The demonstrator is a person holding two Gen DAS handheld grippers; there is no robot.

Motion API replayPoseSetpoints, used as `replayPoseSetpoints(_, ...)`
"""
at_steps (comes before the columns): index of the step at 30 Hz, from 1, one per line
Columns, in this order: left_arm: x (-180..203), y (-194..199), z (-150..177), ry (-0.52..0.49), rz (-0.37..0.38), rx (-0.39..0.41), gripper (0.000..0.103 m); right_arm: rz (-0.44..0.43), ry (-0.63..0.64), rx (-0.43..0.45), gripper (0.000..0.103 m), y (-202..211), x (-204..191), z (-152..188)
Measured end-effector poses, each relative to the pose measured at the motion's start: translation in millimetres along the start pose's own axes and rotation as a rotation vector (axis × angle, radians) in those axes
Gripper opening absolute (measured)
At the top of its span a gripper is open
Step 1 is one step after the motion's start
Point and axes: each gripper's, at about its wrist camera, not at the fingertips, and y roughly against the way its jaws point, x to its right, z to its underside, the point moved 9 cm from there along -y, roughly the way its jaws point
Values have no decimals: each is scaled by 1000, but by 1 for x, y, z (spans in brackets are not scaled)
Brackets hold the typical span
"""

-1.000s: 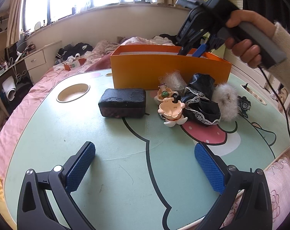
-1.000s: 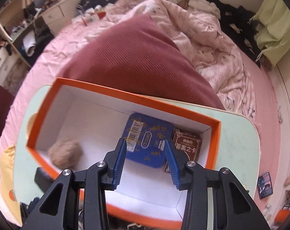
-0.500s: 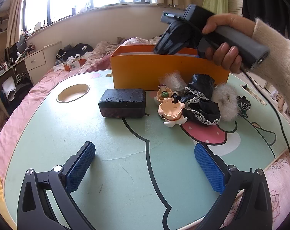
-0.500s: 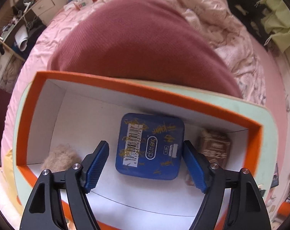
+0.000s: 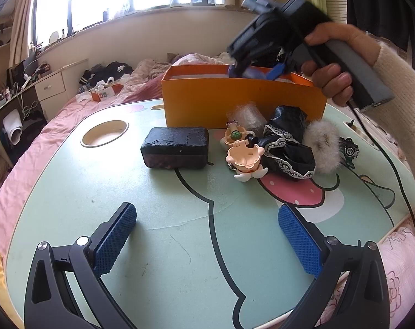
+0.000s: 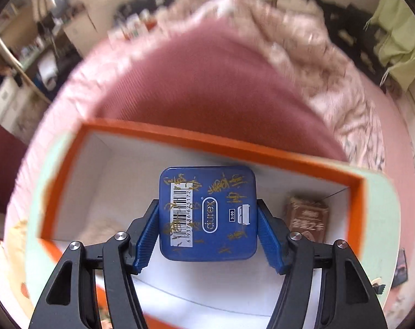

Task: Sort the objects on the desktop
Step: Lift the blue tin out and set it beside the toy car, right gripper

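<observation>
An orange box (image 5: 243, 101) stands at the far side of the green table (image 5: 180, 233). Inside it my right gripper (image 6: 207, 205) has a blue tin (image 6: 207, 213) between its jaws, which are closing, and both blue pads touch the tin's sides. A brown card box (image 6: 307, 216) lies to the tin's right and a pale fluffy ball (image 6: 97, 233) to its left. In the left wrist view a person's hand holds the right gripper (image 5: 262, 71) tilted down into the box. My left gripper (image 5: 207, 235) hovers open over the near table, nothing between its fingers.
In front of the box lie a black case (image 5: 175, 150), doll parts (image 5: 244, 159), a black lace garment (image 5: 287, 142), a white fluffy pom (image 5: 324, 148) and a small toy car (image 5: 350, 150). A round cup hole (image 5: 106, 136) sits at the left. Bedding surrounds the table.
The right gripper's jaws spread wide around the blue tin, then came in onto its sides. The hand holding it shifted over the box. The left gripper stayed put.
</observation>
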Motion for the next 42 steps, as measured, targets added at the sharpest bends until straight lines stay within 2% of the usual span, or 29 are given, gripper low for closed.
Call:
replayPoseSetpoints(4, 0, 0, 0, 3, -4, 0, 103, -69, -6, 140, 66, 56, -8, -6)
replayPoseSetpoints(6, 0, 0, 0, 3, -4, 0, 103, -95, 0, 198, 66, 87, -11, 2)
replayPoseSetpoints(9, -1, 0, 0, 5, -6, 0, 103, -117, 18, 234, 66, 117, -12, 26)
replayPoseSetpoints(11, 0, 0, 0, 5, -6, 0, 103, -140, 38, 215, 66, 125, -16, 54)
replayPoseSetpoints(16, -1, 0, 0, 5, -6, 0, 103, -186, 90, 116, 66, 112, -29, 128)
replayPoseSetpoints(18, -1, 0, 0, 5, -6, 0, 103, -183, 75, 86, 66, 103, -24, 149)
replayPoseSetpoints(20, 0, 0, 0, 5, -6, 0, 103, -160, 51, 93, 66, 102, -13, 160)
replayPoseSetpoints(24, -1, 1, 0, 6, -7, 0, 103, -47, -16, 142, 66, 110, 28, 164)
replayPoseSetpoints(28, -1, 1, 0, 6, -7, 0, 103, 125, -95, 103, 66, 92, 75, 169)
replayPoseSetpoints(32, -1, 1, 0, 6, -7, 0, 103, 70, -120, 49, 66, 68, 76, 173)
replayPoseSetpoints(35, 0, 1, 0, 6, -7, 0, 103, 75, -94, 58, 66, 65, 67, 167)
replayPoseSetpoints(38, 0, 1, 0, 6, -7, 0, 103, 39, -67, 98, 68, 68, 54, 161)
replayPoseSetpoints(40, 0, 1, 0, 7, -9, 0, 103, 56, -76, 147, 81, 76, 54, 159)
replayPoseSetpoints(42, 0, 1, 0, 7, -9, 0, 103, 63, -72, 191, 83, 87, 54, 161)
